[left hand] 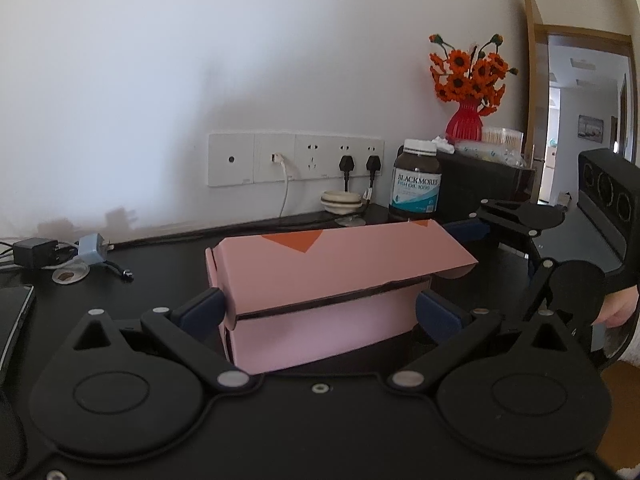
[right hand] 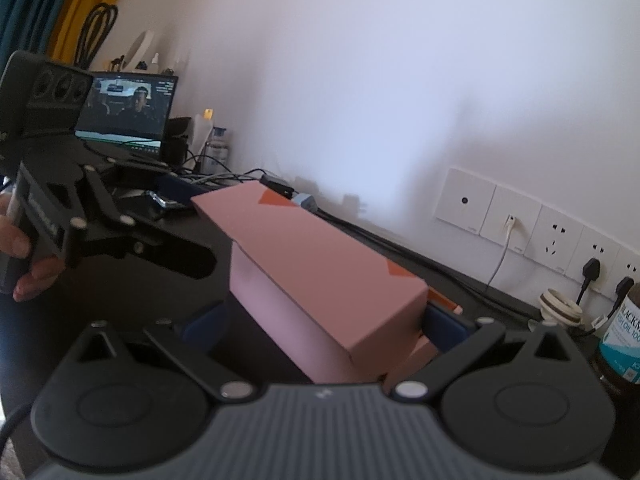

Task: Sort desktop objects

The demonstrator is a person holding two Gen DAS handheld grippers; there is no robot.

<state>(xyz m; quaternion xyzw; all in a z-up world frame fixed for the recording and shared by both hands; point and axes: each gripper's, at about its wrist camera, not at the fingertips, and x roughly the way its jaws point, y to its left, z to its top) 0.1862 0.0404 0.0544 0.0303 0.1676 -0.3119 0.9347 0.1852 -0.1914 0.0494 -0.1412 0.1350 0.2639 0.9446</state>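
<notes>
Long pink cardboard box [left hand: 320, 280] (lid ajar) on the black bench [left hand: 160, 264]; left tool [left hand: 320, 312] and right tool [right hand: 320, 328] both spread wide around it.

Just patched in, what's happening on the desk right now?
A person holds a gripper in each hand, and both are at the pink box on the dark desk. The left gripper straddles its long side, fingers at each end; whether they press on it is unclear. The right gripper is open around one end. The lid flap is slightly raised. A fish oil bottle stands behind, untouched.
</notes>
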